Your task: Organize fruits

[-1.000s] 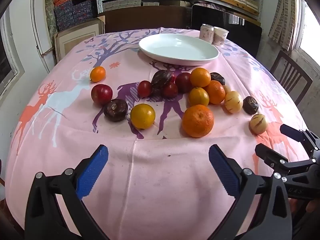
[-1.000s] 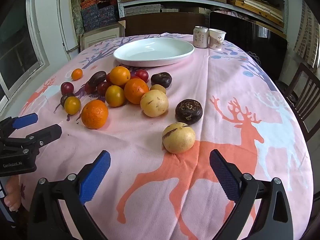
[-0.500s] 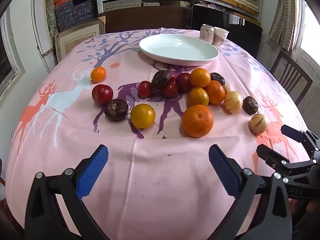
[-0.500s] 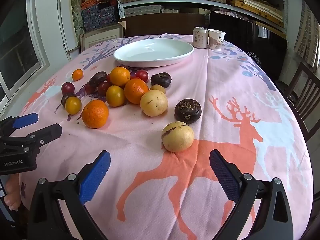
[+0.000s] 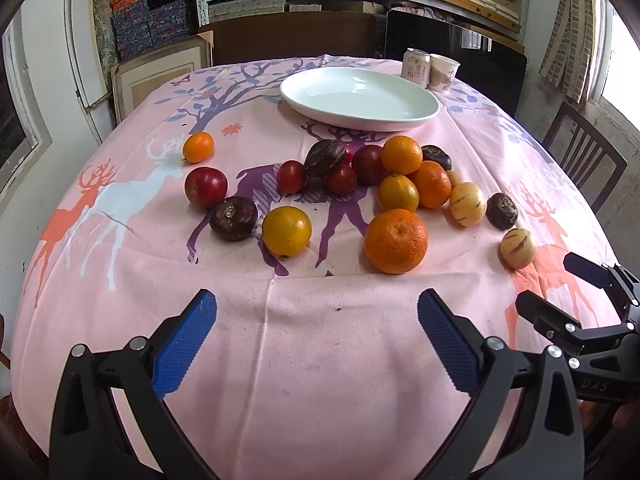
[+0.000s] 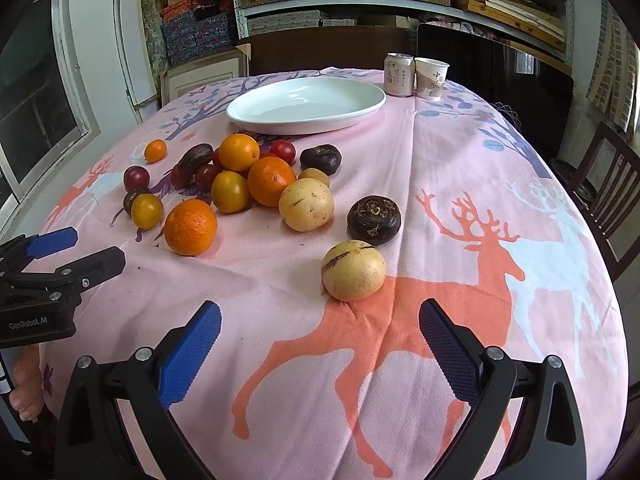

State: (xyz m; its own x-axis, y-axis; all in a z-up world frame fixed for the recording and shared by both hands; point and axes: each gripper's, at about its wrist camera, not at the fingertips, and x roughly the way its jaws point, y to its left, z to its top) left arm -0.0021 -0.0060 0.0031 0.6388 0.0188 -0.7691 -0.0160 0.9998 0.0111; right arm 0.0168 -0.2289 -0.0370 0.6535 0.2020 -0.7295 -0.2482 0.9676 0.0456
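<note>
None of the fruit is sitting in the white plate (image 5: 424, 114) yet, so by my judgement the sorting is only beginning and every piece is waiting to be moved. The left gripper (image 5: 316, 340) is hovering with its jaws spread wide and gripping nothing; ahead of them the large orange (image 5: 395, 241) and a yellow citrus (image 5: 286, 231) are lying nearest, with the plate far beyond the cluster. The right gripper (image 6: 320, 350) is likewise hanging with jaws fully parted and empty, and a pale striped fruit (image 6: 353, 270) is resting just ahead of them, a dark round fruit (image 6: 373, 220) lying just past it on the pink tabletop (image 6: 460, 152).
</note>
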